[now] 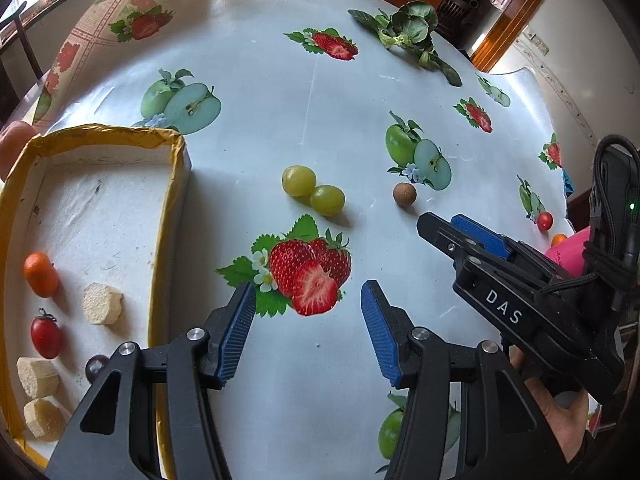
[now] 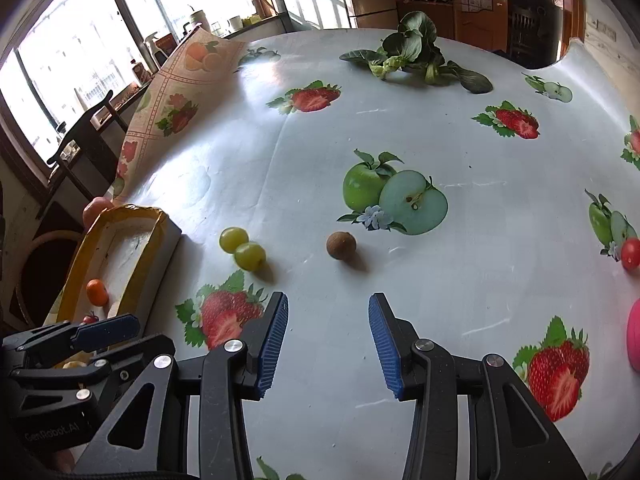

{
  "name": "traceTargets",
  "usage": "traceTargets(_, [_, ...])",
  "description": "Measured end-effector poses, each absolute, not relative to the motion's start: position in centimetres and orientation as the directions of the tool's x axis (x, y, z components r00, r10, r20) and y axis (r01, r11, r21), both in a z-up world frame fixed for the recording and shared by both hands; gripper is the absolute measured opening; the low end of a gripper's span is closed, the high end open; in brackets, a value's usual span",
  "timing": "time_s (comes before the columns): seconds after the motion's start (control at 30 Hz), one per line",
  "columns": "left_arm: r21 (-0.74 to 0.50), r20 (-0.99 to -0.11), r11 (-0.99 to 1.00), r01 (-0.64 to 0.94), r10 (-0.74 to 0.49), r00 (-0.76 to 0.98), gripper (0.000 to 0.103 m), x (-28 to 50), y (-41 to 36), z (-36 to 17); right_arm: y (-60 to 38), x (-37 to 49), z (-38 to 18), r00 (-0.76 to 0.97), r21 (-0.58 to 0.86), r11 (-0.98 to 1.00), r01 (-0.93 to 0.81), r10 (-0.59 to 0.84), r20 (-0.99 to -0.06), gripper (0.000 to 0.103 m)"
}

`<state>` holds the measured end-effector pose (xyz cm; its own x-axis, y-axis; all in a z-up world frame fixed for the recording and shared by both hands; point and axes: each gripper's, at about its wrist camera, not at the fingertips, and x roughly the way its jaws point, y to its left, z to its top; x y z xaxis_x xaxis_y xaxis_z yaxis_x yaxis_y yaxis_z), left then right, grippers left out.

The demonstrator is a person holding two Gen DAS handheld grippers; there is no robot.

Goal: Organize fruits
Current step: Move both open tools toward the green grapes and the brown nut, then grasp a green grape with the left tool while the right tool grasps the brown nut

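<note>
Two green grapes (image 1: 313,191) lie touching in mid-table, their pair running from the tray's (image 1: 176,216) side toward the brown round fruit (image 1: 404,193) nearby. The left gripper (image 1: 308,332) and right gripper (image 2: 328,340) both hover with jaws spread, holding nothing. A small orange (image 1: 40,274) and cherry tomato (image 1: 46,338) sit by the tray's left wall
</note>
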<state>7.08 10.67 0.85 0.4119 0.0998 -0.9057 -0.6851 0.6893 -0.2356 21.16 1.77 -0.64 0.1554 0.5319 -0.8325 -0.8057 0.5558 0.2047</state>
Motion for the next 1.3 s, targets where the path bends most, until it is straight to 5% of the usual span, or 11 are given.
traceTargets(0.3, [-0.269,-0.908,0.655,-0.706,0.072,0.413,0.053,11.4,13.1,-2.1,5.3,23.8,-3.6,0.163,0.153,0.538,-0.829,0.495,-0.853,0.043])
traceTargets(0.4, [-0.279,-0.900,0.649,-0.707,0.079,0.428,0.053,12.2,13.7,-2.3,5.4,24.4,-3.6,0.171,0.158,0.538,-0.828,0.511,-0.842,0.039])
traceTargets(0.47, [-0.266,-0.899,0.657,-0.705,0.095,0.427,0.053,13.0,13.9,-2.3,5.2,24.8,-3.4,0.180,0.148,0.541,-0.828,0.507,-0.843,0.023])
traceTargets(0.6, [-0.179,-0.906,0.683,-0.708,0.167,0.389,0.053,14.0,13.5,-2.4,3.0,24.5,-2.3,0.193,0.166,0.557,-0.814,0.529,-0.826,0.022])
traceTargets(0.83, [-0.186,-0.897,0.718,-0.671,0.155,0.414,0.022,12.9,13.5,-2.3,-0.6,22.7,-1.0,0.174,0.244,0.582,-0.775,0.569,-0.804,0.022])
traceTargets(1.3, [-0.248,-0.881,0.715,-0.654,0.114,0.458,0.022,6.0,9.2,0.7,-4.8,18.3,1.9,0.154,0.308,0.582,-0.753,0.610,-0.778,0.022])
